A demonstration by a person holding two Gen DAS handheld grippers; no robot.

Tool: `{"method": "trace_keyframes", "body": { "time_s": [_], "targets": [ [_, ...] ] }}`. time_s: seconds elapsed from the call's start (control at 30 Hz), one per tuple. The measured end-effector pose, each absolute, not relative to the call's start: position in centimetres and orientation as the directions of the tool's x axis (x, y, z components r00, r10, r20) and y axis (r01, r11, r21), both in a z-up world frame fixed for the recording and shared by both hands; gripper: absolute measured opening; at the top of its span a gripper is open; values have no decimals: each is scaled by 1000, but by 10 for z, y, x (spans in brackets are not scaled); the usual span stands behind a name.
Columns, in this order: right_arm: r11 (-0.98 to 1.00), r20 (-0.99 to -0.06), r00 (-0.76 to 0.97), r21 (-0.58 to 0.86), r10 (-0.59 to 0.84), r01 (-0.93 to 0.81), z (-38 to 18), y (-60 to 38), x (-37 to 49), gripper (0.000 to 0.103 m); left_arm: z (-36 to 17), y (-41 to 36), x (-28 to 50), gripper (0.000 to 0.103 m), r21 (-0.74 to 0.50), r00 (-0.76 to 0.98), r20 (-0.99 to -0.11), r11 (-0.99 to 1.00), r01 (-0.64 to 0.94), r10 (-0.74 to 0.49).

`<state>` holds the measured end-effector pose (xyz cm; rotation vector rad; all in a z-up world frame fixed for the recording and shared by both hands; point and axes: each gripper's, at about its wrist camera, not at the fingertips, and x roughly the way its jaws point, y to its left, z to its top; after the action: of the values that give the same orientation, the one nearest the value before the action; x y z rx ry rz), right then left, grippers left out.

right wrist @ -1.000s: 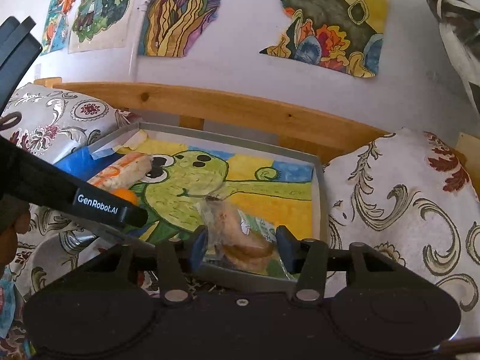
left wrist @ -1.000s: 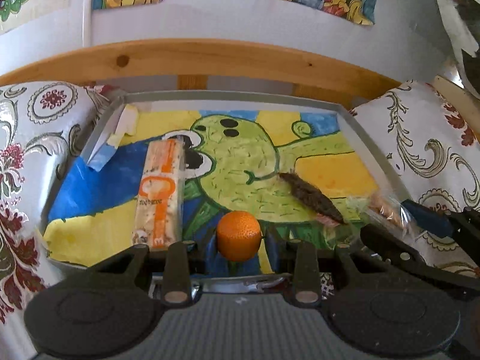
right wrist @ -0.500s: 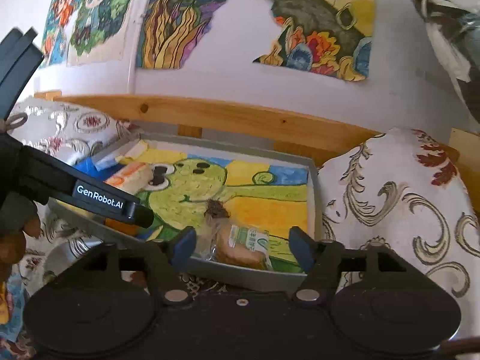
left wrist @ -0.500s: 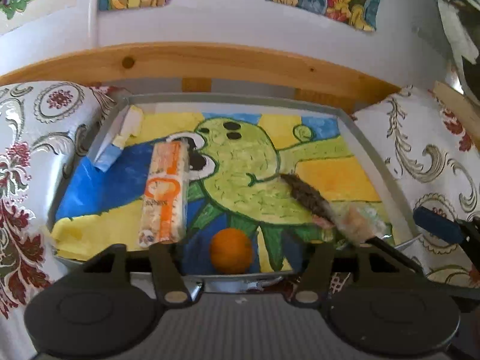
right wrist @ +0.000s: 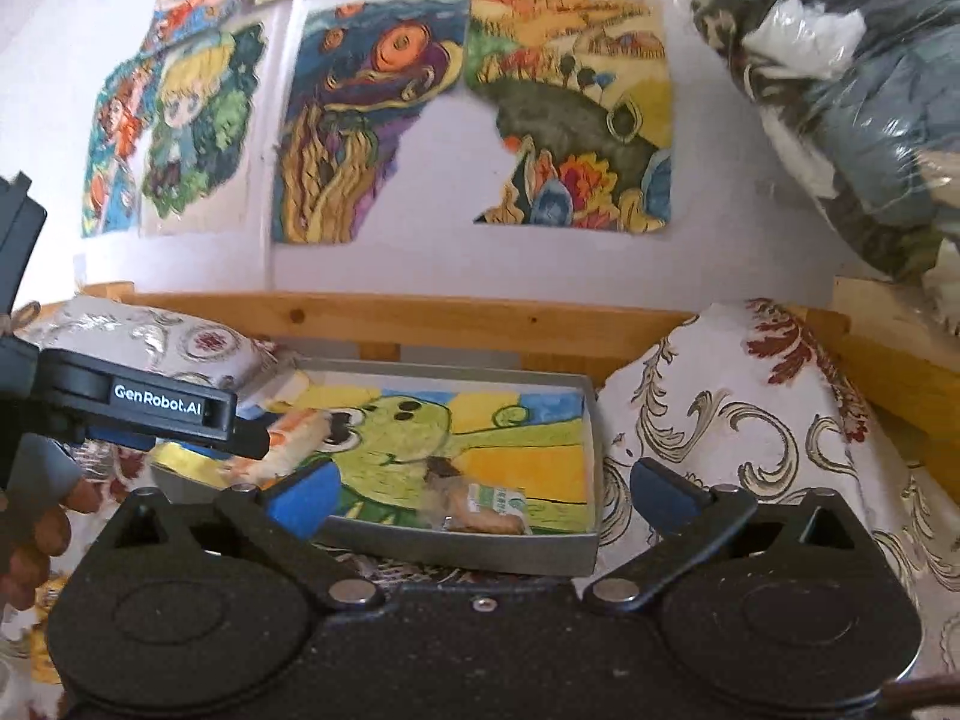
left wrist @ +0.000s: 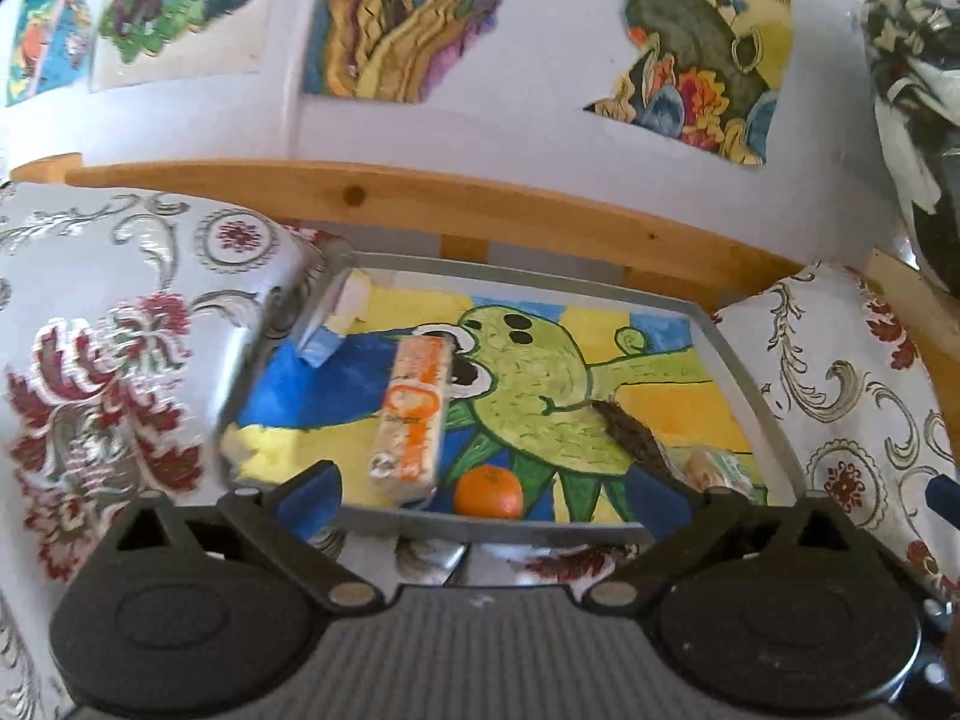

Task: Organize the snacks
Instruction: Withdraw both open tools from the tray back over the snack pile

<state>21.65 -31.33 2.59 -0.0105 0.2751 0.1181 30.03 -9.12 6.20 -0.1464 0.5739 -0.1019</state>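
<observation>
Far left: patterned cushion (left wrist: 138, 324) pressed up against the tray's left rim. Next, grey tray (left wrist: 744, 372) with raised edges, floor lined by a green-creature drawing (left wrist: 534, 390), wooden rail (left wrist: 420, 198) close behind its far rim.

Inside, toward the left: orange-and-white wrapped bar (left wrist: 414, 414) lying lengthwise, near end just short of the front rim. Beside it to the right, small orange (left wrist: 487, 492) close against the front rim. Further right, clear-wrapped pastry packet (right wrist: 480, 507) in the front right corner, dark twisted end pointing inward. Bare floor across the tray's far half and along the far left.

Left gripper (left wrist: 489, 501) spread wide, empty, fingers in front of the tray's front rim, clear of the snacks. Right gripper (right wrist: 480, 495) likewise spread wide and empty, blue pads (right wrist: 666, 495) straddling the near rim in view, packet seen between them but untouched.

Far right: second patterned cushion (right wrist: 738, 420) tight against the tray's right wall.
</observation>
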Motion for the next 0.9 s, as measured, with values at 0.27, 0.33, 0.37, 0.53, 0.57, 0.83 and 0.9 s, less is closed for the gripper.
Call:
{"method": "trace_keyframes", "body": {
  "time_s": [0.27, 0.33, 0.37, 0.53, 0.57, 0.83, 0.9],
  "targets": [
    [989, -234, 961, 17, 149, -149, 38, -300, 166, 102, 71, -72, 248, 102, -159, 856, -502, 986, 51, -125],
    [987, -227, 961, 21, 158, -157, 40, -298, 153, 102, 70, -67, 235, 102, -163, 857, -500, 986, 46, -123],
    [987, -225, 961, 23, 163, -162, 41, -297, 147, 102, 70, -65, 228, 102, -165, 858, -499, 985, 43, -121],
    [982, -216, 959, 9, 185, -187, 48, -292, 115, 102, 67, -52, 194, 102, -167, 865, -491, 986, 26, -106],
    [981, -216, 958, 4, 190, -194, 49, -291, 108, 102, 67, -49, 188, 102, -173, 864, -492, 985, 20, -104],
    [980, -231, 954, -3, 191, -197, 50, -287, 65, 102, 65, -29, 137, 102, -208, 877, -472, 978, -16, -86],
    [980, -246, 950, 5, 192, -197, 46, -286, 57, 102, 63, -26, 126, 102, -211, 879, -470, 977, -17, -86]
  ]
}}
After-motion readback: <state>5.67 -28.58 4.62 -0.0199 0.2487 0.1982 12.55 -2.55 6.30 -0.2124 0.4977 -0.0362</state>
